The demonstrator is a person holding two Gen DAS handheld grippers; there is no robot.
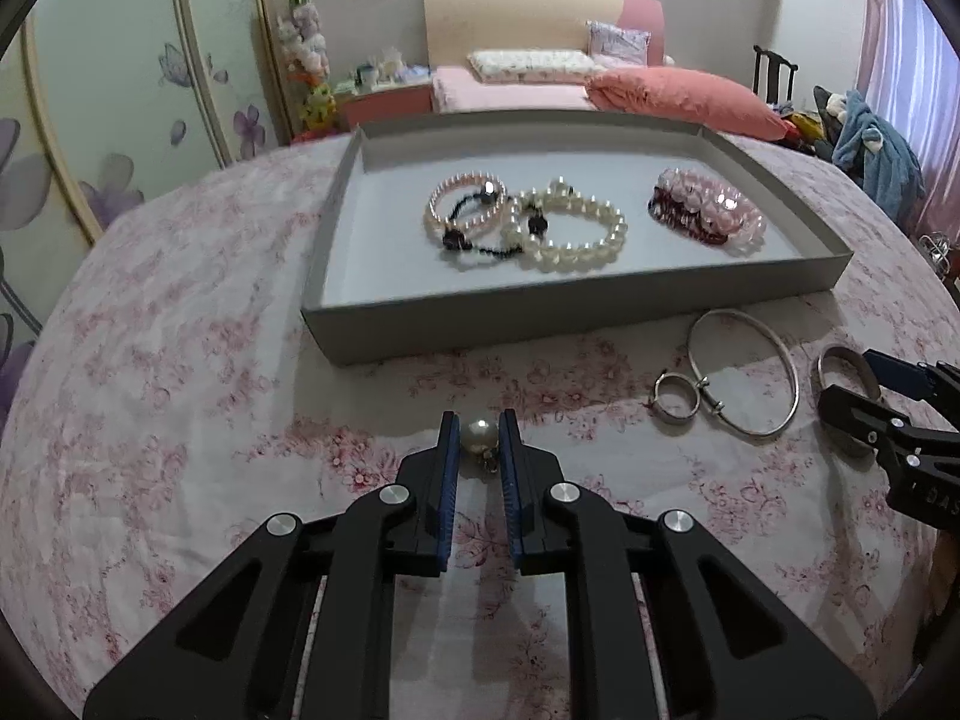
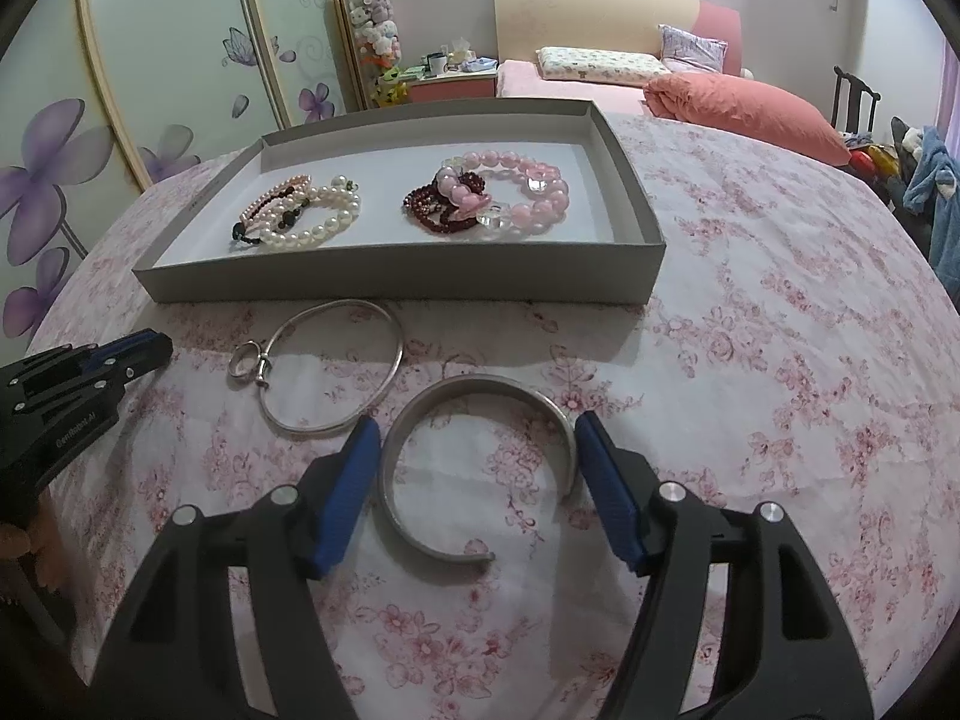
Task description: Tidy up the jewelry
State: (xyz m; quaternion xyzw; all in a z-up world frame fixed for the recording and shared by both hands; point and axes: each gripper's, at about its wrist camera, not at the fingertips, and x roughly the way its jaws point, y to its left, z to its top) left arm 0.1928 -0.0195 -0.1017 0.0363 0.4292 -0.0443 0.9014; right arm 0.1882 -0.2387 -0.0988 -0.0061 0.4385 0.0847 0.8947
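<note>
My left gripper (image 1: 478, 427) is shut on a pearl earring (image 1: 478, 435) just above the floral cloth, in front of the grey tray (image 1: 480, 315). The tray holds white pearl bracelets (image 1: 564, 228) and pink and dark red bead bracelets (image 1: 708, 210). My right gripper (image 2: 477, 438) is open, its fingers either side of a wide silver cuff bangle (image 2: 474, 387) lying on the cloth. A thin silver bangle (image 2: 336, 369) and a silver ring (image 2: 246, 363) lie to its left.
The table has a pink floral cloth (image 2: 750, 360). The left gripper shows at the left edge of the right wrist view (image 2: 129, 354). A bed with a coral duvet (image 2: 744, 105) and a wardrobe with purple flowers (image 2: 54, 180) stand behind.
</note>
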